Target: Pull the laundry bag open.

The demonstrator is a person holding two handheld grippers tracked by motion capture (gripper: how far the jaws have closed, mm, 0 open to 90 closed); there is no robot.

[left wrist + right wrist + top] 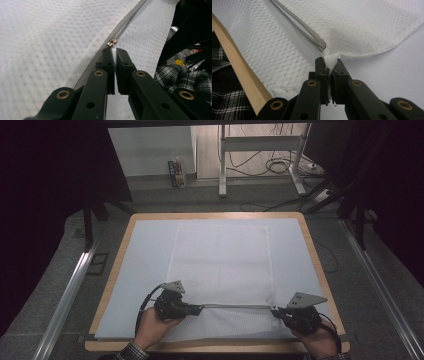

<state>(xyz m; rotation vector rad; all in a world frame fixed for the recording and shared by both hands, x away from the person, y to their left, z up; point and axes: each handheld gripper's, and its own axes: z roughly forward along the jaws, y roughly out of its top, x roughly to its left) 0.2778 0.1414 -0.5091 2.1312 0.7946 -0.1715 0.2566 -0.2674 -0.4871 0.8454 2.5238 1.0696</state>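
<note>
On table [113,270]: left claw [114,53] grips zipper pull [113,51].

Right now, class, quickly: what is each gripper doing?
Left gripper: closed on the white pull tab of the small metal zipper slider.
Right gripper: closed on the white fabric loop at the white mesh bag's corner.

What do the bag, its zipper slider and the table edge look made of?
Bag: white mesh fabric, likely synthetic; open weave shows. Zipper slider: looks metal, small and shiny. Table edge: light wood, matte. Left gripper and right gripper each pinch a white tab.
</note>
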